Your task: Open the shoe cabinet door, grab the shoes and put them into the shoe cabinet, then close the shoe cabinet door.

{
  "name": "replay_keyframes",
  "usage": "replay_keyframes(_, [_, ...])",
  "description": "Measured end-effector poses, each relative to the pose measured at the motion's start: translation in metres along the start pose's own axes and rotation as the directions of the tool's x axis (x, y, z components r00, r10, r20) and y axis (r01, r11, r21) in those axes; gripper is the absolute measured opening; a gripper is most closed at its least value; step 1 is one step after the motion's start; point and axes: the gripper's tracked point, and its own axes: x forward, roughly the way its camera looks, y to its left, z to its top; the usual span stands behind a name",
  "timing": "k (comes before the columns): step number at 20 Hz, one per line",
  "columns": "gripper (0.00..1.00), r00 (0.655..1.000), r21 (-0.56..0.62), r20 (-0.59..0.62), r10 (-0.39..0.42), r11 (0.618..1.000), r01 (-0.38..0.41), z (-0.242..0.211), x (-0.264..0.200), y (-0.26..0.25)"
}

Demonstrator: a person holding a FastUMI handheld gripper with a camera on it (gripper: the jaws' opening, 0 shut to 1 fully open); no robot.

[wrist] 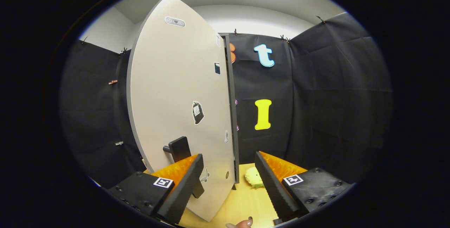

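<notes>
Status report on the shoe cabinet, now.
Gripper open, fingers astride door edge. Door ajar, handle by left finger. Yellow shoe beyond, on floor.

The shoe cabinet door stands upright in the left middle of the frame, with its near edge toward the middle. A handle sticks out of the door low down, just above and behind the left finger of the gripper. The fingers are spread apart at the bottom of the frame, and the door's lower edge comes down between them. A shoe lies on the surface just right of the door's edge, close beside the right finger. A fingertip shows at the very bottom, between the fingers.
</notes>
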Motion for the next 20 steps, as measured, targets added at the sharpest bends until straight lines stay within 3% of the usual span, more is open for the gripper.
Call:
replay_keyframes(5, [0.98, 0.999, 0.003, 0.011, -0.031, 1.000, 0.031, -0.005, 0.009, 0.049])
replay_keyframes(12, [0.98, 0.999, -0.016, 0.046, 0.010, 1.000, -0.009, -0.004, 0.025, 0.120])
replay_keyframes(20, [0.98, 0.998, -0.010, 0.042, 0.042, 0.999, -0.042, -0.007, 0.022, 0.159])
